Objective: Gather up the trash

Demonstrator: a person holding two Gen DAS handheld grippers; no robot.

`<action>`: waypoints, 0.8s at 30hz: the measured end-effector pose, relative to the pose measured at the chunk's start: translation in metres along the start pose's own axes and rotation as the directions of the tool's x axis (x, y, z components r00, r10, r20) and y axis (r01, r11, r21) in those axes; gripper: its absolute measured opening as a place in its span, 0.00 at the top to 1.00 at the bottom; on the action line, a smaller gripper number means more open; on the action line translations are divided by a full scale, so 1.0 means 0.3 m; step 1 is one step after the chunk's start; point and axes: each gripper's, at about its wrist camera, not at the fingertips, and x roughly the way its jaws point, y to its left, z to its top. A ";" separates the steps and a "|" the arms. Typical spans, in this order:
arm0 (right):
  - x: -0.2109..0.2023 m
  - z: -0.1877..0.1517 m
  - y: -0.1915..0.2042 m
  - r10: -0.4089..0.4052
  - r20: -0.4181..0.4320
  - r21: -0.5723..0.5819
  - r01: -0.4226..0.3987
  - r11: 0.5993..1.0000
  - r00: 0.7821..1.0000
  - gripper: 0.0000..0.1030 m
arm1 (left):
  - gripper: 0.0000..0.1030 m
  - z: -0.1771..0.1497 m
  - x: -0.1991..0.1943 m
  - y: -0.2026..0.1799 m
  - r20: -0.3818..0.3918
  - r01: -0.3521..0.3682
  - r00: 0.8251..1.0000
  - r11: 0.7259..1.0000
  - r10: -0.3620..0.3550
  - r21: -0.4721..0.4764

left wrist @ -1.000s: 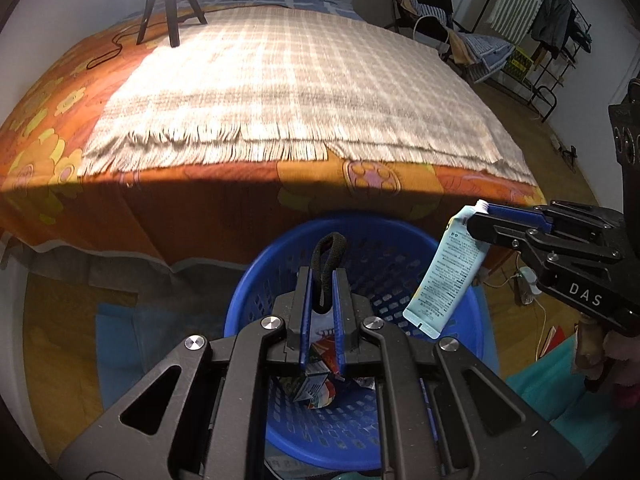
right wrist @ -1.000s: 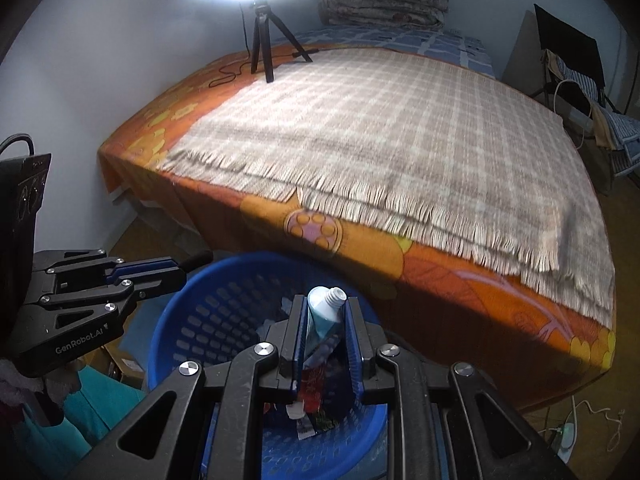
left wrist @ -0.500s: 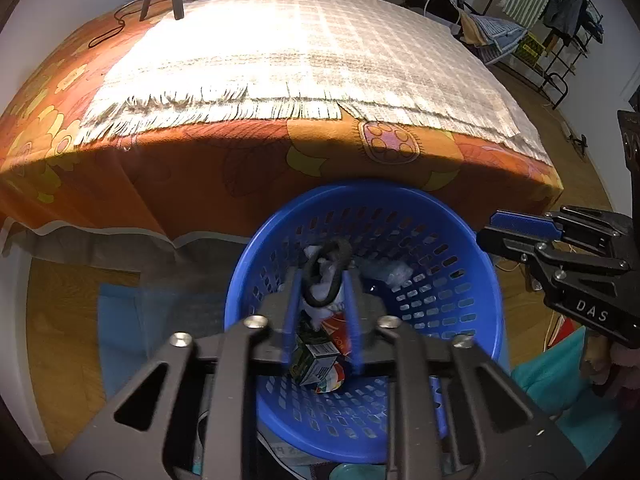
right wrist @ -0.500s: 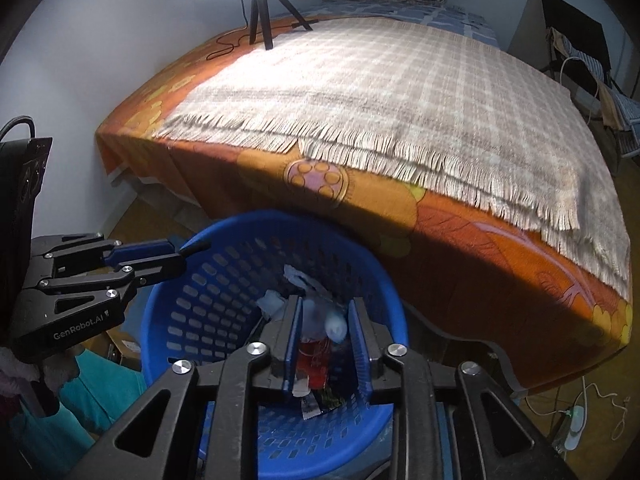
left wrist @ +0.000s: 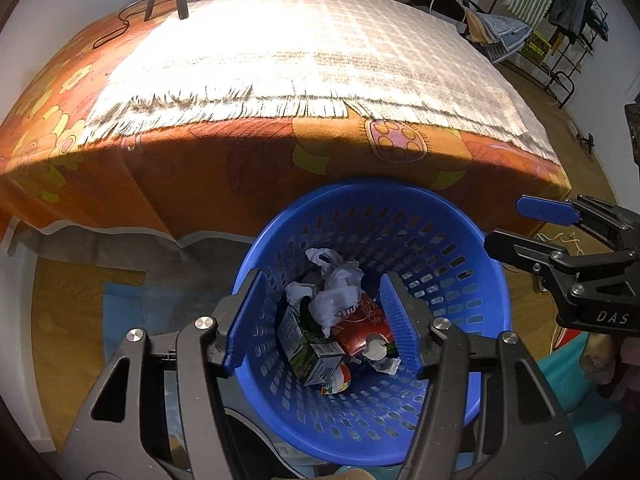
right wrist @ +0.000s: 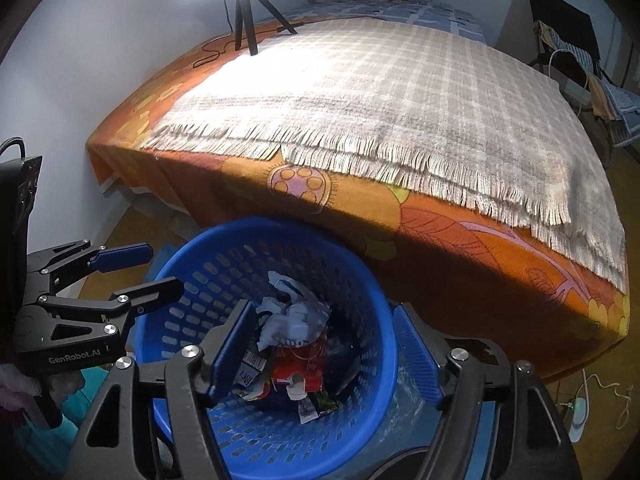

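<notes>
- On the far left of the right wrist view the left gripper (right wrist: 132, 272) hung beside the rim of the blue basket (right wrist: 192, 256); its jaws stood wide apart and nothing was between them.
- In its own view the left gripper (left wrist: 320, 320) was over the mouth of the basket (left wrist: 472, 232), and its blue fingers (left wrist: 242, 320) framed the trash below without touching it.
- The trash lay at the bottom of the basket: a crumpled white plastic bag (left wrist: 334, 288) on top, a green and white carton (left wrist: 310, 344) to the left, a red wrapper (left wrist: 360, 326) to the right.
- The basket stood on the floor just beside the bed, under the hanging orange flowered cover (left wrist: 180, 160).
- A checked blanket with fringe (right wrist: 380, 92) lay on top of the bed, and a black tripod (right wrist: 250, 16) stood at its far left corner.
- The right gripper (right wrist: 324, 356) was also over the basket, jaws released and empty; the white bag (right wrist: 296, 320) showed between them, down inside.
- In the left wrist view, the right gripper (left wrist: 520, 228) was at the right edge, beside the basket rim.
</notes>
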 end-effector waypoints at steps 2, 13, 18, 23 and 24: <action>0.000 0.000 0.001 -0.008 -0.001 -0.004 0.008 1.000 1.000 0.24 | 0.40 0.000 0.000 0.000 -0.001 -0.002 1.000 1.000 0.002 0.001; -0.029 0.019 -0.008 -0.031 0.035 0.011 0.031 0.999 0.999 0.10 | 0.31 0.006 -0.001 -0.001 0.004 -0.032 0.999 0.999 0.032 0.005; -0.061 0.036 -0.006 -0.069 0.074 0.006 0.068 0.998 0.995 0.07 | 0.31 0.023 -0.016 0.004 0.021 -0.054 0.998 0.999 0.053 0.004; -0.124 0.063 -0.007 -0.091 0.143 0.012 0.090 0.996 0.985 0.06 | 0.31 0.050 -0.047 0.009 0.051 -0.060 0.997 0.998 0.061 -0.007; -0.141 0.069 -0.005 -0.103 0.163 0.012 0.103 0.995 0.981 0.06 | 0.31 0.059 -0.057 0.009 0.061 -0.061 0.996 0.998 0.061 -0.009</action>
